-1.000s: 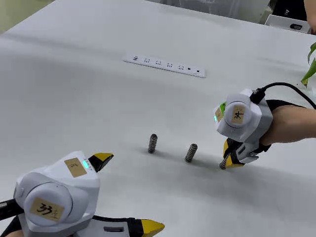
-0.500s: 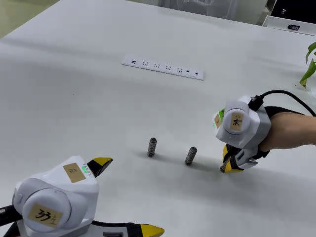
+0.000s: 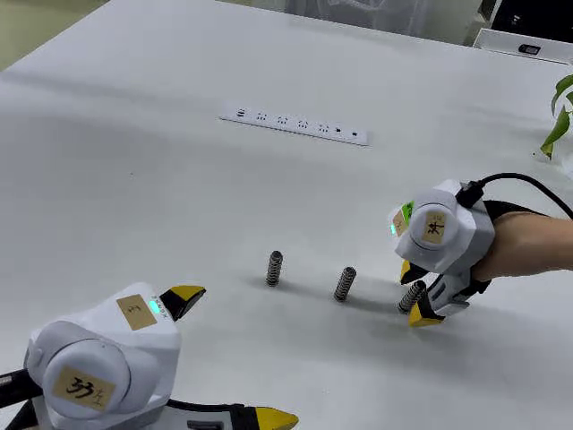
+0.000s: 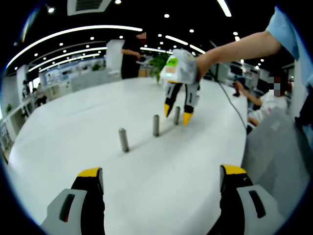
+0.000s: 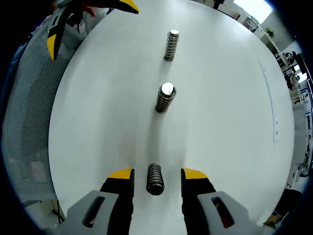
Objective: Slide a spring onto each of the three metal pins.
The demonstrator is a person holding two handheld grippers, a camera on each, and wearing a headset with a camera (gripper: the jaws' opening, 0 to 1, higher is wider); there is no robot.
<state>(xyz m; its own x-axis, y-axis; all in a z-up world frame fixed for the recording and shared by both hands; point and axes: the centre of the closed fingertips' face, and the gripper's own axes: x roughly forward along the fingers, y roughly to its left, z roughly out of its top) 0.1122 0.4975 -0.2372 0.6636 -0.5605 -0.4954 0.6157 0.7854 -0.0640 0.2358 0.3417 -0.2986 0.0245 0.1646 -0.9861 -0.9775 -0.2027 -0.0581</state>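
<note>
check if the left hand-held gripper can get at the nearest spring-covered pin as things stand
Probably yes. The left hand-held gripper is open and faces the nearest pin across bare table, with nothing between them. The right hand-held gripper sits around the farthest pin, clear of that path.

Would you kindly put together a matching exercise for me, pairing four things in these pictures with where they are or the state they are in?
Things:
1. power strip
2. right gripper
3. left gripper
4. plant leaf

Places or states:
A. jaws open, one on either side of a spring
B. at the right edge of the head view
C. lying flat on the far part of the table
D. jaws wide open with nothing between them

Pairs: 1-C, 2-A, 3-D, 4-B
</note>
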